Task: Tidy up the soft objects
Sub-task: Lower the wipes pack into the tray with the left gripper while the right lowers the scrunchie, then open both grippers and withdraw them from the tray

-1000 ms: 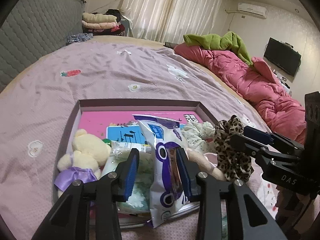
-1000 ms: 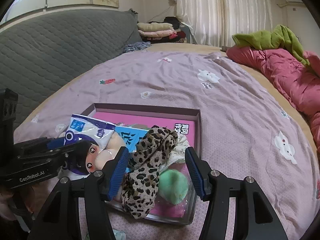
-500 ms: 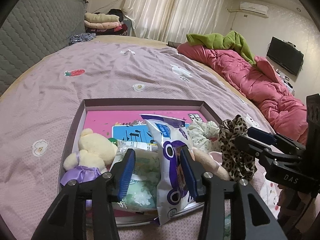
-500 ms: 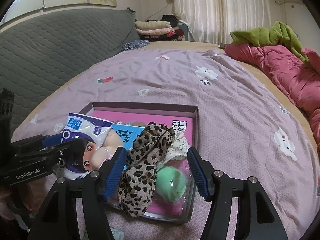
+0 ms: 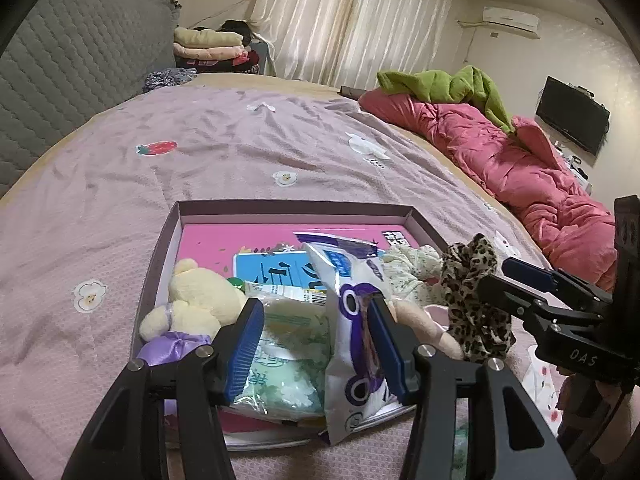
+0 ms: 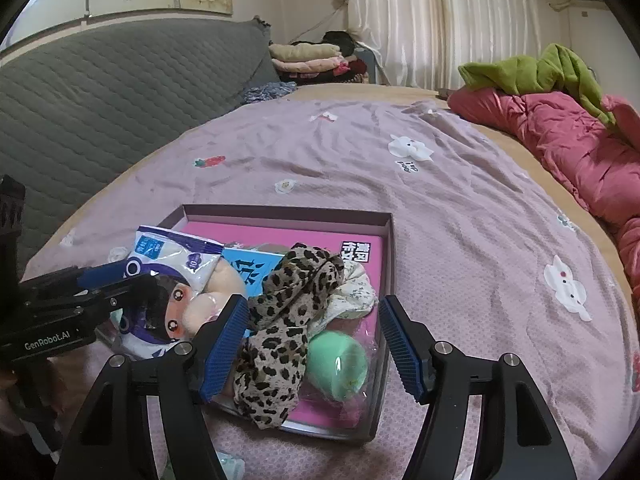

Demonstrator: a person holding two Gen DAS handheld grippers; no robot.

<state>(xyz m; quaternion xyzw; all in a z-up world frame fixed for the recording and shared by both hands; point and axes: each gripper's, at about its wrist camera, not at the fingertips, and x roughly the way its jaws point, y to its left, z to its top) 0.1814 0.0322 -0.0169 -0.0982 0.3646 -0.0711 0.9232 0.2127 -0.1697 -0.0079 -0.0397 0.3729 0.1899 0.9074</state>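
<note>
A shallow box (image 5: 296, 207) (image 6: 288, 213) with a pink bottom lies on the bed and holds soft things. My left gripper (image 5: 316, 348) is open over its near edge, around a white-and-purple bagged doll (image 5: 356, 320) (image 6: 168, 304) and a green-white packet (image 5: 288, 364). A cream plush bear (image 5: 196, 300) lies at the left. My right gripper (image 6: 316, 344) is open, above a leopard-print scrunchie (image 6: 288, 320) (image 5: 472, 300) and a green ball (image 6: 340, 364) at the box's right end. A pale floral scrunchie (image 6: 356, 296) lies behind.
The mauve bedspread (image 5: 240, 148) stretches beyond the box. A pink quilt (image 5: 520, 168) with a green blanket (image 5: 448, 88) lies at the right. A grey headboard (image 6: 100, 92) is at the left, folded clothes (image 5: 208, 44) at the far end.
Both grippers have drawn back a little from the box and opened slightly wider. The things in the box have not moved.
</note>
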